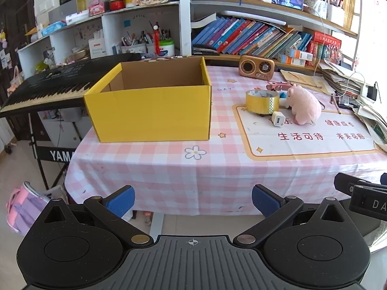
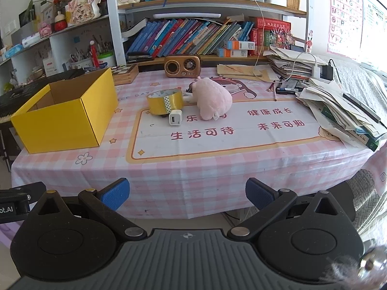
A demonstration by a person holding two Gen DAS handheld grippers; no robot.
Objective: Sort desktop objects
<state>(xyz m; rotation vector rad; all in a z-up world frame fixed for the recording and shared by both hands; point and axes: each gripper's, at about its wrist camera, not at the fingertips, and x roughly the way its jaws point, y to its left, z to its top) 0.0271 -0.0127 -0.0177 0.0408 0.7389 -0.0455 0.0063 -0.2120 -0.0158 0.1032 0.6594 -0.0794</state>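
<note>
An open yellow cardboard box (image 1: 150,111) (image 2: 65,118) stands on the left of the pink checked tablecloth (image 1: 193,174) (image 2: 193,169). To its right lie a roll of yellow tape (image 1: 262,101) (image 2: 165,104), a white USB charger (image 1: 278,119) (image 2: 175,118) and a pink plush toy (image 1: 303,106) (image 2: 214,97), close together. Small items behind the tape and plush are mostly hidden. My left gripper (image 1: 193,200) hangs open in front of the table's near edge, holding nothing. Open too, my right gripper (image 2: 187,194) sits off the near edge, well short of the objects.
A brown retro radio (image 1: 256,67) (image 2: 182,65) stands at the back. Stacks of papers and books (image 2: 338,106) fill the right side. A bookshelf (image 2: 193,36) lines the back wall. A black keyboard (image 1: 48,87) stands left of the table. A wooden box (image 2: 125,72) sits behind the yellow box.
</note>
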